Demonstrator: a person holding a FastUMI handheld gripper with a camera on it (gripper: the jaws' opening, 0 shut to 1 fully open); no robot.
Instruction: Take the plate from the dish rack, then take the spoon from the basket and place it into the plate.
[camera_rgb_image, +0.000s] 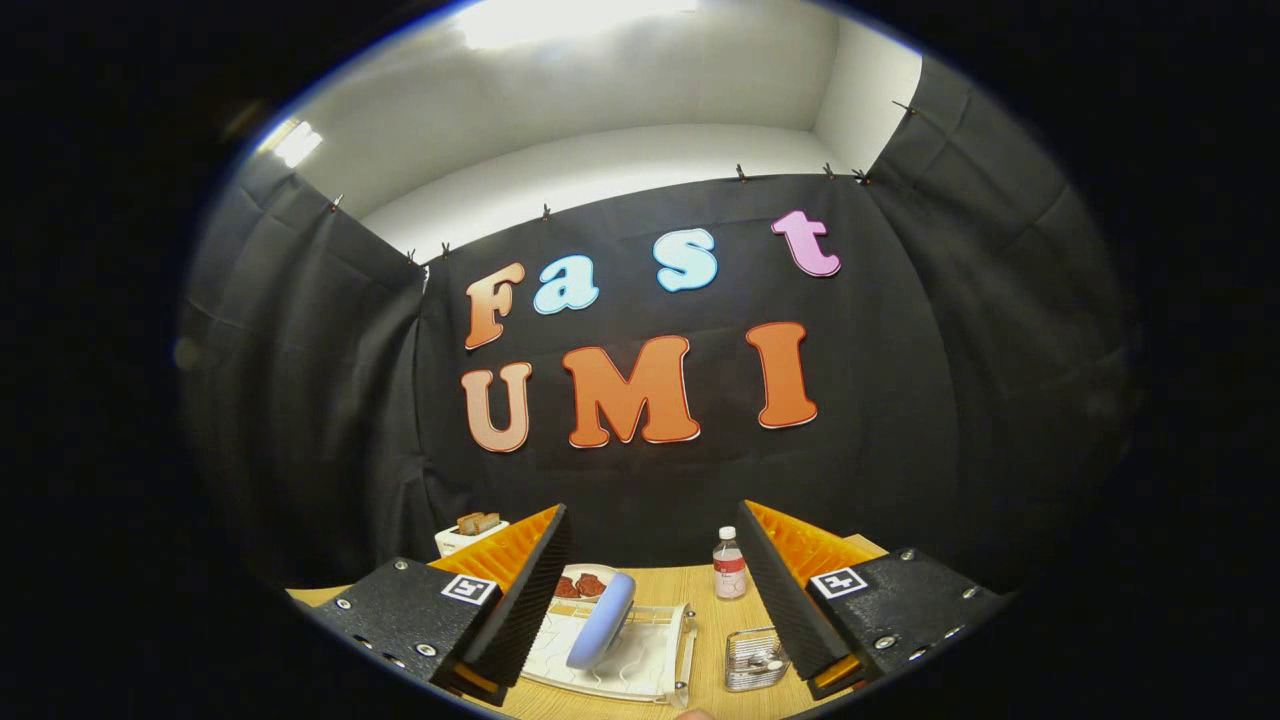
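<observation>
- My gripper (655, 590) sits well back and above the light wooden table (705, 660); its two black ribbed fingers (530, 600) are spread wide, with nothing between them.
- The pale blue round plate (602, 620) stands on edge, leaning, in the white wire dish rack (655, 655) just ahead of the fingers, nearer the left one. I judge an upright rim is there to give the fingers an edge to close across.
- The small clear wire-and-plastic basket (755, 660) rests on the table beside the rack, close against the right finger. Something metallic lies in it, probably the spoon; too small to tell its shape.
- Judgement: first step not yet begun; plate untouched in the rack.
- Beyond the rack: a white dish with reddish-brown pieces (583, 583), a white toaster holding browned slices (470, 535) behind the left finger, and a small clear bottle with a white cap (729, 565) past the basket.
- Obstacles, as I read it: the rack's wires around the plate could snag on lifting; the dish behind limits overshoot. The bottle stands apart from the approach.
</observation>
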